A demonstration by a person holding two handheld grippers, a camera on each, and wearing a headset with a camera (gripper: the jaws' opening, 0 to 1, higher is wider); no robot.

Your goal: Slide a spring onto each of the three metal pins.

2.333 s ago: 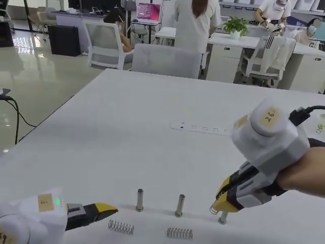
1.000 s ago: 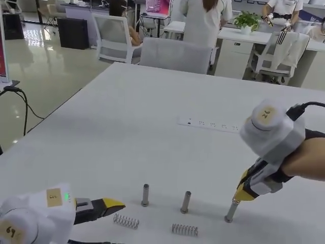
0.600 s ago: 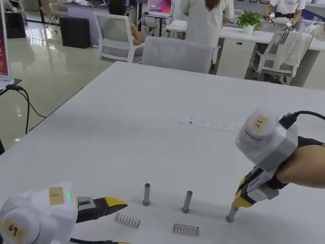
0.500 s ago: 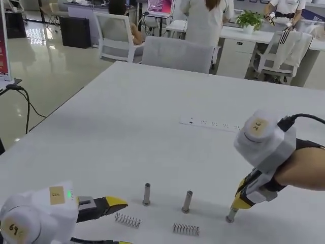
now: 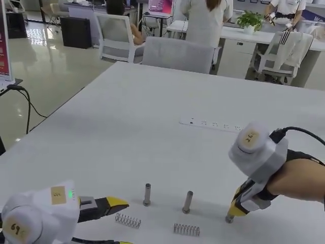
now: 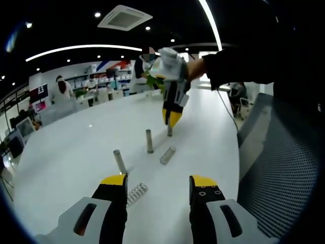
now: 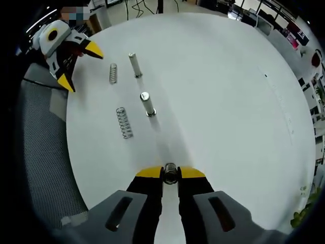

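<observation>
Lower right, head view | spring is clamped by right tool at pin | left tool jaws parted | spring judged light, squashy; gentle mid-coil grip advised.

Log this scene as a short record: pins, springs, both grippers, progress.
Pins, left to right in head view: first pin, second pin, third pin, all upright on the table
Bare pins: first pin, second pin
Loose springs: first spring and second spring, lying flat in front of those pins
Right gripper: shut on the held spring, at the third pin's top
Left gripper: open, holding nothing, near the first spring
Progress: no spring fully seated yet
</observation>
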